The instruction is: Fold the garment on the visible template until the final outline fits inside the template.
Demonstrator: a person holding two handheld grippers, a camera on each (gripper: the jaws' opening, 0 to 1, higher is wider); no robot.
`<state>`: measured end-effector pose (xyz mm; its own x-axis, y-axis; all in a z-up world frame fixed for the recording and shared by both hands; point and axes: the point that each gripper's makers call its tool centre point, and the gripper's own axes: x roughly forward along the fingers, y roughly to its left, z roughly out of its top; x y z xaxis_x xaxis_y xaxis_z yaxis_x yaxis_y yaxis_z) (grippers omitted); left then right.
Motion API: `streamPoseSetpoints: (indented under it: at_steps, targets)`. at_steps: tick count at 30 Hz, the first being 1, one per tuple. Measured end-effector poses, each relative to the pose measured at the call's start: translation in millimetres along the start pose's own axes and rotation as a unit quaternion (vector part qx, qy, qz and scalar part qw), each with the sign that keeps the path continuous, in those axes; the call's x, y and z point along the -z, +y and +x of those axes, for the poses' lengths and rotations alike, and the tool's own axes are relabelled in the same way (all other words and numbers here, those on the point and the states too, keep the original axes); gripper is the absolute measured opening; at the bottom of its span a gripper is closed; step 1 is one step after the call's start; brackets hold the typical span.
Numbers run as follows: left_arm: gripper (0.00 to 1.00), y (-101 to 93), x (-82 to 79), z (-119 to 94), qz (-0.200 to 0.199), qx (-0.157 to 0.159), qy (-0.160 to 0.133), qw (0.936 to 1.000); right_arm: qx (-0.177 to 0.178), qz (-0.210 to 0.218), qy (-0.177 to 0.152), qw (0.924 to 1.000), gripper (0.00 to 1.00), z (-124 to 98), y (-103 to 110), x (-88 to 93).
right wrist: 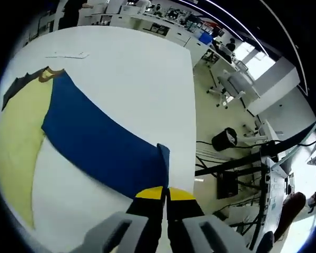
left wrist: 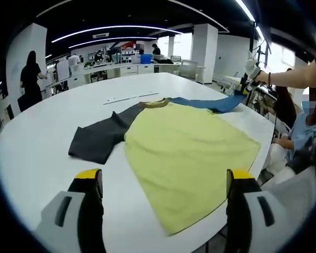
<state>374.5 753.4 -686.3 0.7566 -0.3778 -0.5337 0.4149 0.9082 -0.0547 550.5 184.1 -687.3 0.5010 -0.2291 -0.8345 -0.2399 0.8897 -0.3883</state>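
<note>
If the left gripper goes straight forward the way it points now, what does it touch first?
Most likely the yellow body of the garment. The left gripper is open, and the yellow cloth lies on the table directly between and beyond its jaws. Depth is unclear, so its height above the cloth is hard to judge.

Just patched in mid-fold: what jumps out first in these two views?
A large yellow-green cloth shirt body lies spread flat on the white round table, with a dark grey sleeve stretched out to one side. The right claw is shut on the blue sleeve, pulling it out toward the table edge. The left claw is open above the hem.
</note>
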Motion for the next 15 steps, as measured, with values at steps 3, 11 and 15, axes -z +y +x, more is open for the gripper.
streamPoseSetpoints:
  at_steps: [3,11,15]
  targets:
    - [0.96,-0.5,1.5,-0.2,0.0,0.0,0.002,1.0,-0.003,0.002,0.003,1.0,0.0,0.6,0.4,1.9]
    - [0.97,-1.9,0.4,0.1,0.002,0.004,0.002,1.0,-0.015,0.024,0.002,0.9996,0.0,-0.3,2.6,4.1]
    - [0.99,-4.7,-1.3,0.6,0.013,0.006,0.004,0.9999,-0.041,0.061,-0.018,0.9971,0.0,-5.7,9.0,-7.5]
